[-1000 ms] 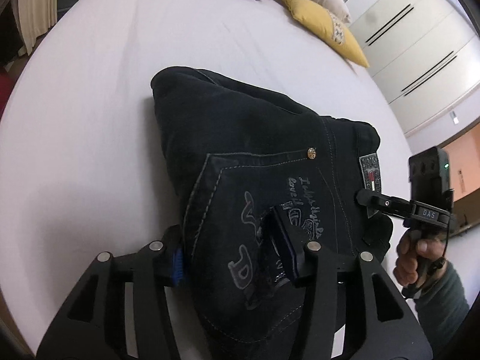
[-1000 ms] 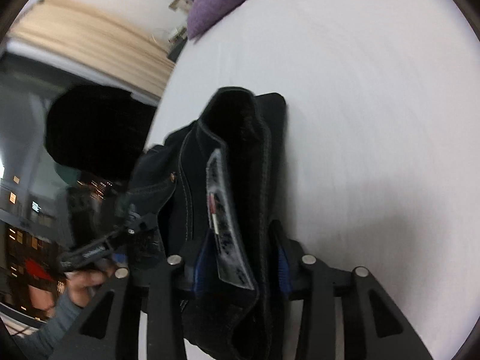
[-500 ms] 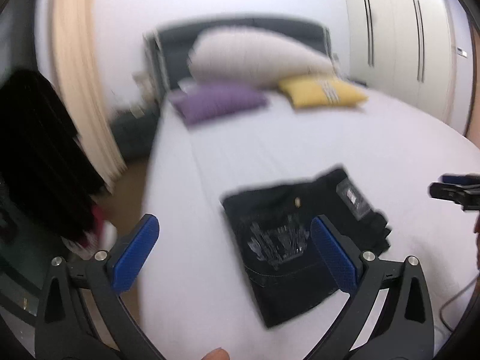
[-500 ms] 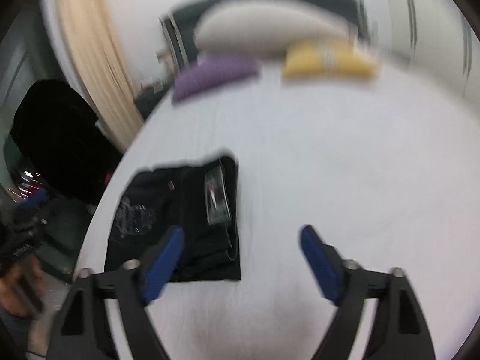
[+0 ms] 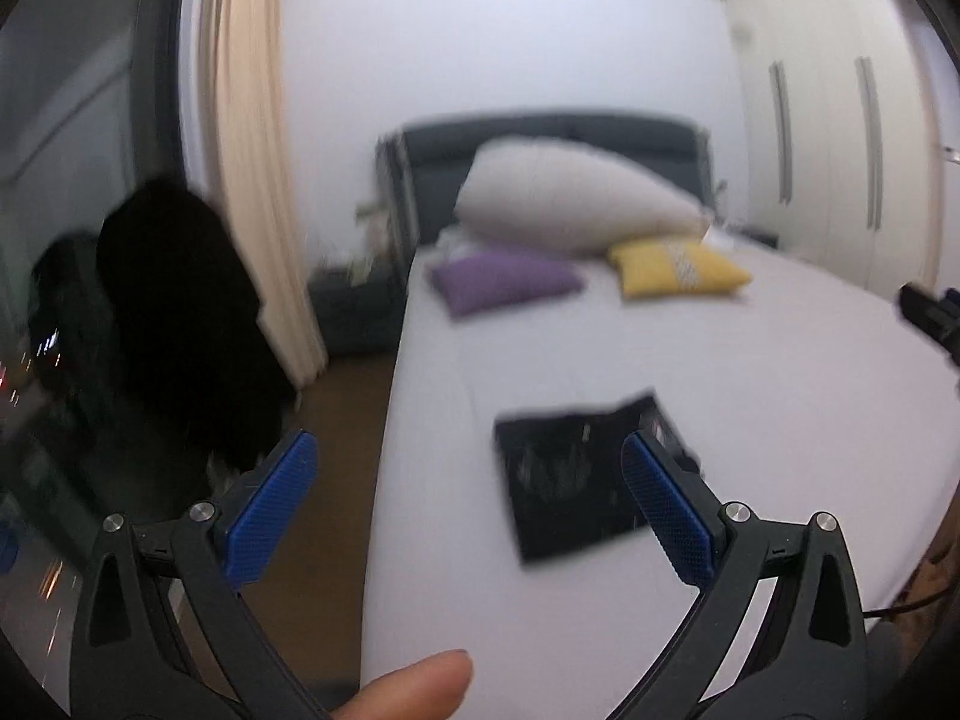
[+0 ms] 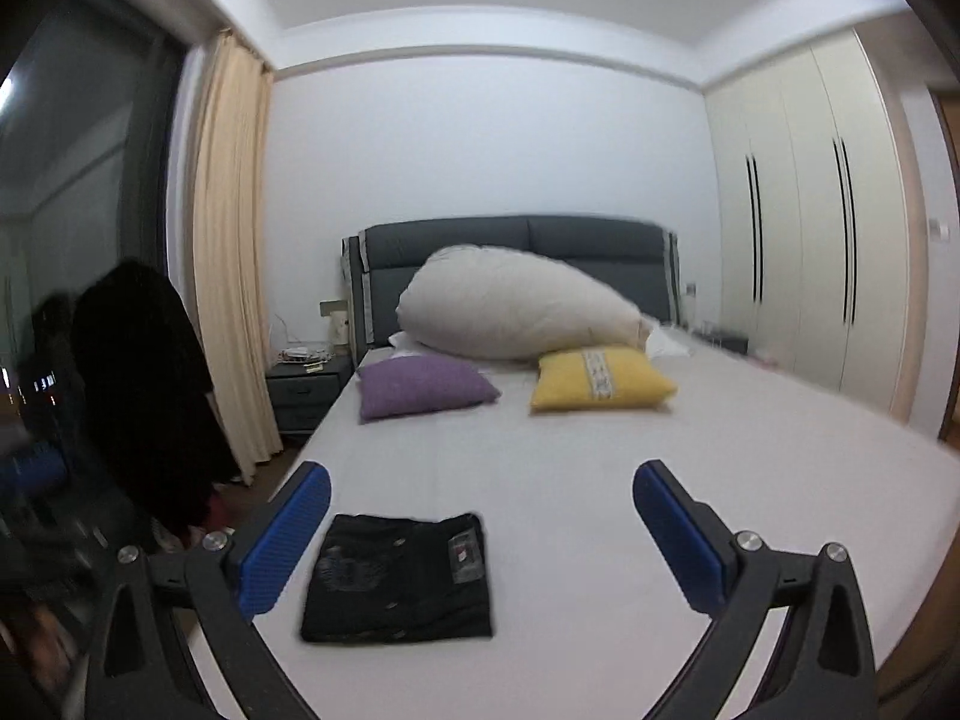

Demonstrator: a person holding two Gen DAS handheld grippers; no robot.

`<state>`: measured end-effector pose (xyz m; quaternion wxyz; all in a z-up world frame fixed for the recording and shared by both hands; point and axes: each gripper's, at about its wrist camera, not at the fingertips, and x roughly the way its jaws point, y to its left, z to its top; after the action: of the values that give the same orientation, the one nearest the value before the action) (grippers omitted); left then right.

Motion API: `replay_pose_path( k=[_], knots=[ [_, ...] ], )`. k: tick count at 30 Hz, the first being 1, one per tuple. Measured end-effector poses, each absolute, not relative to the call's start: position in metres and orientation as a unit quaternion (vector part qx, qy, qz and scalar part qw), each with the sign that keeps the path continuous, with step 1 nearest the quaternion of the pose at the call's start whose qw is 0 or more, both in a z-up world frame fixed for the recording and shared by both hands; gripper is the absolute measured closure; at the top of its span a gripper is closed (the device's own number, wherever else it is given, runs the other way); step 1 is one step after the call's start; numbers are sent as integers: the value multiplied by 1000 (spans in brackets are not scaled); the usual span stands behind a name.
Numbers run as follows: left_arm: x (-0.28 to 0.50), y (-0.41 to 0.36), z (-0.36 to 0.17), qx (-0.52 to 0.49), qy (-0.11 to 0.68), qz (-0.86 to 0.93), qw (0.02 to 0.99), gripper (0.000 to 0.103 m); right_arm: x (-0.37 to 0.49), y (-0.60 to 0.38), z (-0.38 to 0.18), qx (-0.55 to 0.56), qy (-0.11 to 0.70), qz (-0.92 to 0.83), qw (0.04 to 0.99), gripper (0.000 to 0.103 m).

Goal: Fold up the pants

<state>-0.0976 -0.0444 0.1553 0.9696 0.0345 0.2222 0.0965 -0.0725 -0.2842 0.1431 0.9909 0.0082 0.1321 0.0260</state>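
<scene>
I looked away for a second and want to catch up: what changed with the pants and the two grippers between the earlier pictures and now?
Both grippers let go of the folded black pants. The left gripper and right gripper have just been opening and now stand wide with nothing between their pads. Both pulled up and back, so the whole bed shows. The pants stayed folded flat near the bed's foot; the pillows did not move.
</scene>
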Motion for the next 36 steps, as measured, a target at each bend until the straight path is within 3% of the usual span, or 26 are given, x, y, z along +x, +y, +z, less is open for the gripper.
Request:
replay_pose_path(
  k=[11, 18, 36],
  knots=[
    [-85, -45, 100, -36, 364, 66, 928, 0, -85, -276, 116, 18, 249, -7, 968, 0],
    [-60, -50, 63, -38, 380, 61, 922, 0, -80, -256, 95, 2, 282, 7, 959, 0],
    [-42, -44, 42, -35, 396, 73, 915, 0, -68, -241, 63, -11, 336, 15, 942, 0]
  ],
)
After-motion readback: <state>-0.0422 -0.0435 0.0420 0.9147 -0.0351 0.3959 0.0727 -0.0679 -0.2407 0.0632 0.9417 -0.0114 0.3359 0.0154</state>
